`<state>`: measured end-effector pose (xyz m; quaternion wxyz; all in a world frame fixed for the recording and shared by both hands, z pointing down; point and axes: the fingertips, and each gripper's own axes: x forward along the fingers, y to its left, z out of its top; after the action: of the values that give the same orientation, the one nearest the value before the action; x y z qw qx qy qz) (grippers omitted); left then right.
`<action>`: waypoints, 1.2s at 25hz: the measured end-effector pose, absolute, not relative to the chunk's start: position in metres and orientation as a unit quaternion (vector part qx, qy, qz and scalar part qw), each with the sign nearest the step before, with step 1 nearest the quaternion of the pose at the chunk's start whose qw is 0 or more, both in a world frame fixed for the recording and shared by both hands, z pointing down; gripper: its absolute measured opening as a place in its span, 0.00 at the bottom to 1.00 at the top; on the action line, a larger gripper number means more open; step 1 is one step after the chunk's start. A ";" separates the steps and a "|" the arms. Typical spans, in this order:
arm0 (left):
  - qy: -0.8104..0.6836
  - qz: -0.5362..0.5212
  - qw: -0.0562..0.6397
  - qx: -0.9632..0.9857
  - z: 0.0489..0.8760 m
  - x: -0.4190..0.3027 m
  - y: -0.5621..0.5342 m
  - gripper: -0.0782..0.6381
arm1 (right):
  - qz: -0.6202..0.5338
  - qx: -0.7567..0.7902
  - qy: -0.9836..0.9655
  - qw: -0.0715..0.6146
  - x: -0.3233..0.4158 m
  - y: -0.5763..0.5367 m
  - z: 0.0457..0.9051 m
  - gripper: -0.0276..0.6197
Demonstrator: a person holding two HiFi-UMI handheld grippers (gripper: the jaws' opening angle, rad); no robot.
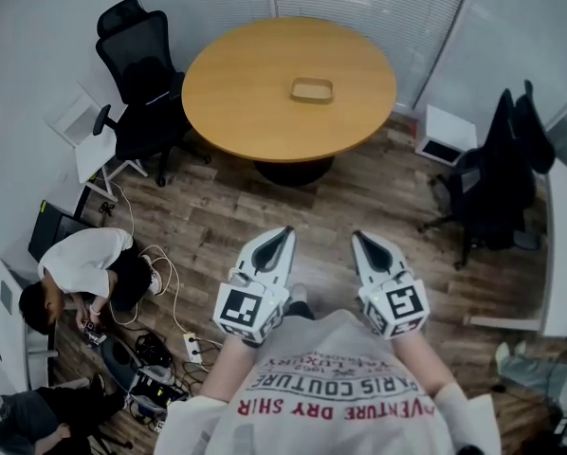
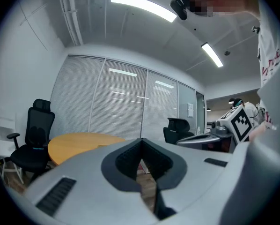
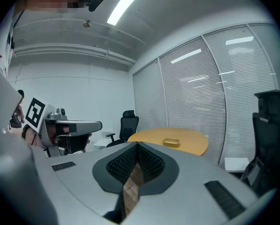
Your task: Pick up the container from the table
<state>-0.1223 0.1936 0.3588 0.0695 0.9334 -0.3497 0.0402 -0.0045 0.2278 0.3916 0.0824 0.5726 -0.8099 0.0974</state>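
The left gripper (image 1: 285,230) has its jaws clenched, tips together, with nothing between them. Its own view shows only a thin slit of floor below the meeting point. The right gripper (image 1: 357,236) is likewise clenched and empty. The dark pads meet at the front, and only wood floor (image 1: 265,197) shows through the gap behind them. In the head view both sit low in the frame, side by side and a little apart, held just in front of the person's chest with the tips pointing up the frame.

Further up the frame there is a stretch of bare floor, then the round desk (image 1: 236,93) in the upper middle. The container (image 1: 312,90), a shallow tan tray, lies on the desk a little right of its centre, well apart from both pairs of jaws. Its long axis runs left to right across the frame, so a long side faces the person.

It lies almost straight up the frame from the gap between the two grippers, marginally closer to the left one's line, so neither hand is clearly nearer. In the right gripper view it sits just above and right of the jaw tips. The left gripper view shows the desk edge but not the container.
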 end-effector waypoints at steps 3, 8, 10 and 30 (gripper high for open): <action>-0.341 0.031 0.063 0.937 0.352 -0.131 0.151 0.11 | 0.083 0.579 -0.807 0.082 -0.014 0.186 0.386 0.04; -0.332 0.028 0.060 0.941 0.350 -0.143 0.101 0.11 | 0.083 0.595 -0.796 0.074 -0.019 0.131 0.381 0.04; -0.333 0.022 0.068 0.940 0.352 -0.150 0.090 0.11 | 0.089 0.595 -0.795 0.080 -0.022 0.117 0.386 0.04; -0.415 0.066 0.073 0.904 0.393 -0.093 -0.115 0.11 | 0.077 0.530 -0.841 0.076 0.045 -0.112 0.398 0.04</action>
<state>-0.0927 -0.1145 0.3933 0.0731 0.9044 -0.4152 0.0662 0.0454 -0.1116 0.3984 0.0757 0.5298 -0.8412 0.0769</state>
